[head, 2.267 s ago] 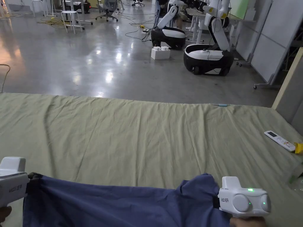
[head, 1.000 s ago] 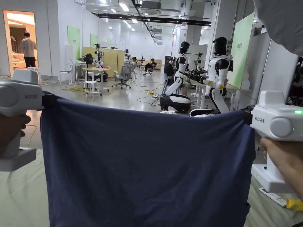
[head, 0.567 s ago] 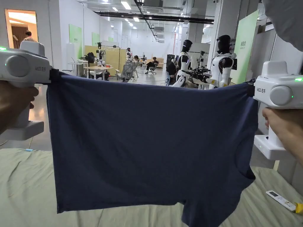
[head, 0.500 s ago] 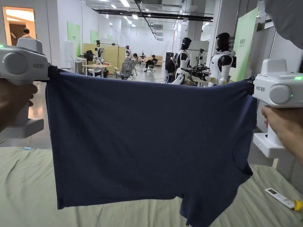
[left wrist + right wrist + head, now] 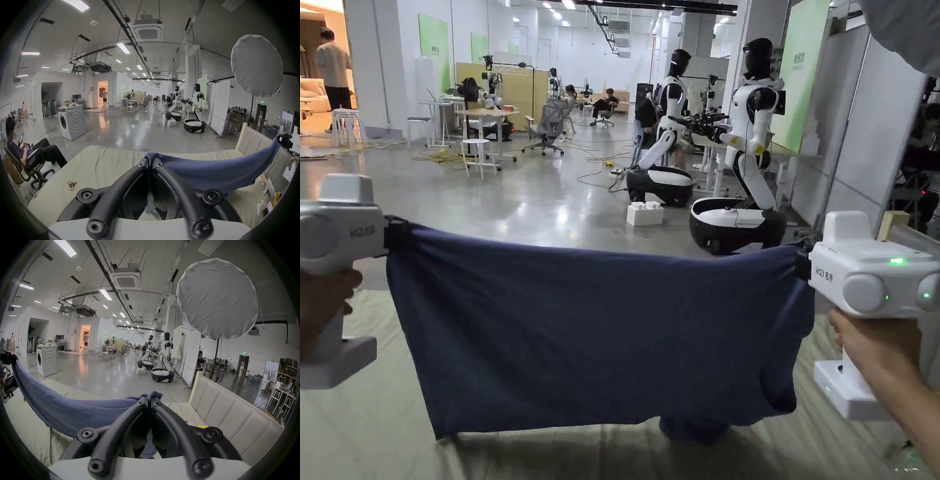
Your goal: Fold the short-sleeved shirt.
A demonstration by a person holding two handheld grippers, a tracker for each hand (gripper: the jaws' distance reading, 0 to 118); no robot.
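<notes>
Green sheet (image 5: 375, 431) under the held navy shirt (image 5: 594, 337); grey polished floor (image 5: 537, 200) beyond.

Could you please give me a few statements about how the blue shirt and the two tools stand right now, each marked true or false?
1. The left tool is shut on a corner of the blue shirt. True.
2. The right tool is open and clear of the shirt. False: its jaws pinch the shirt's other top corner.
3. The shirt lies flat and folded on the bed sheet. False: it hangs stretched between the tools, its lower edge at the sheet.
4. A washing machine stands on the floor beyond the bed. True.
</notes>
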